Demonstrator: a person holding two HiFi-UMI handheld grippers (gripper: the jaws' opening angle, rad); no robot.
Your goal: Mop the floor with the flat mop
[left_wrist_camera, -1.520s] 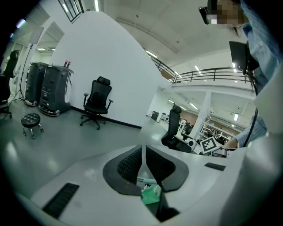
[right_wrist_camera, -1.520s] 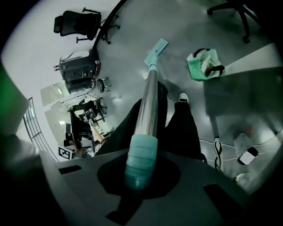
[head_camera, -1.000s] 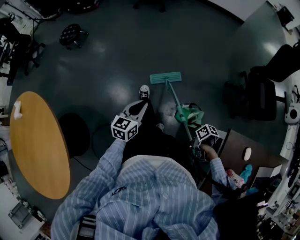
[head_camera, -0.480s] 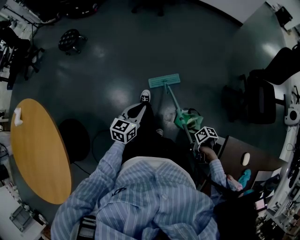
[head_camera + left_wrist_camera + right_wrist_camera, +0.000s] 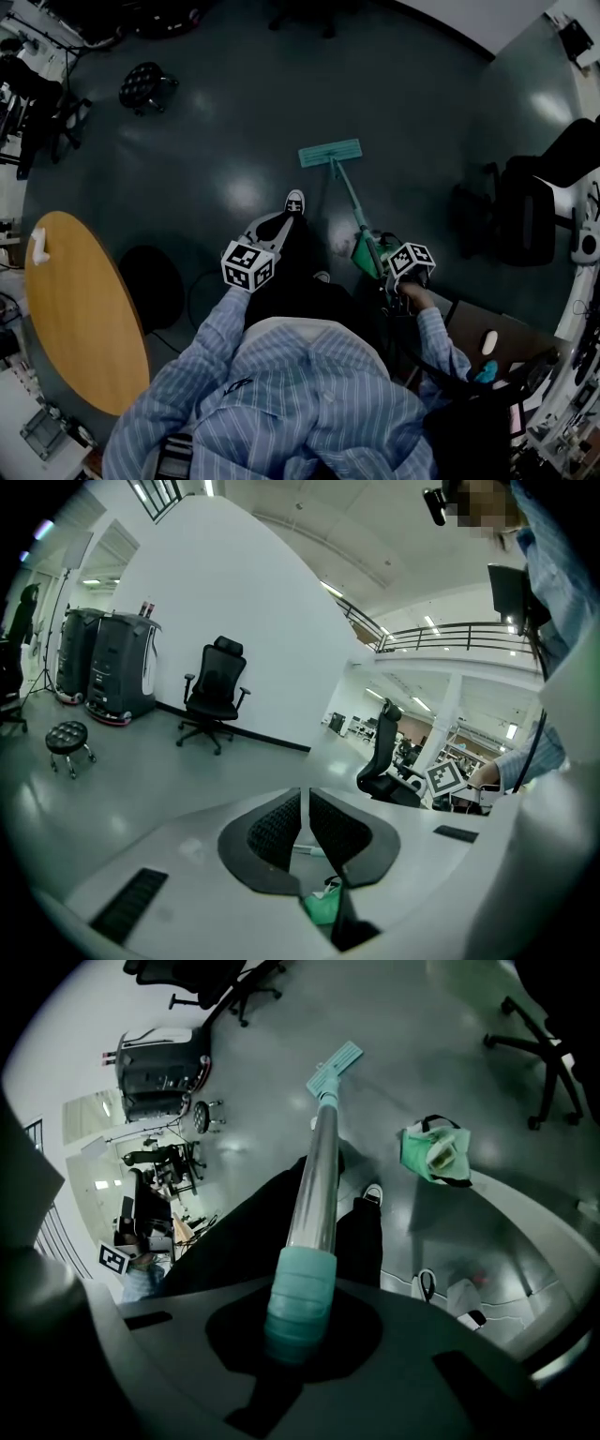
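Note:
The flat mop's teal head point(image 5: 330, 153) lies on the dark floor ahead of the person's shoe. Its metal handle point(image 5: 354, 206) slants back to my right gripper point(image 5: 392, 279), which is shut on the teal grip point(image 5: 300, 1302) at the handle's end. In the right gripper view the handle runs up to the mop head point(image 5: 333, 1065). My left gripper point(image 5: 279, 223) hangs over the person's legs, apart from the mop. In the left gripper view its jaws point(image 5: 305, 822) stand almost together with nothing between them.
A green bag point(image 5: 367, 251) sits on the floor beside the handle. A round wooden table point(image 5: 80, 309) is at the left, a stool point(image 5: 145, 86) far left, office chairs point(image 5: 520, 211) and a dark desk point(image 5: 478, 323) at the right.
The right gripper and handle end have edged slightly forward and the view has drifted a little. The mop head stays in nearly the same spot. The left gripper has hardly moved.

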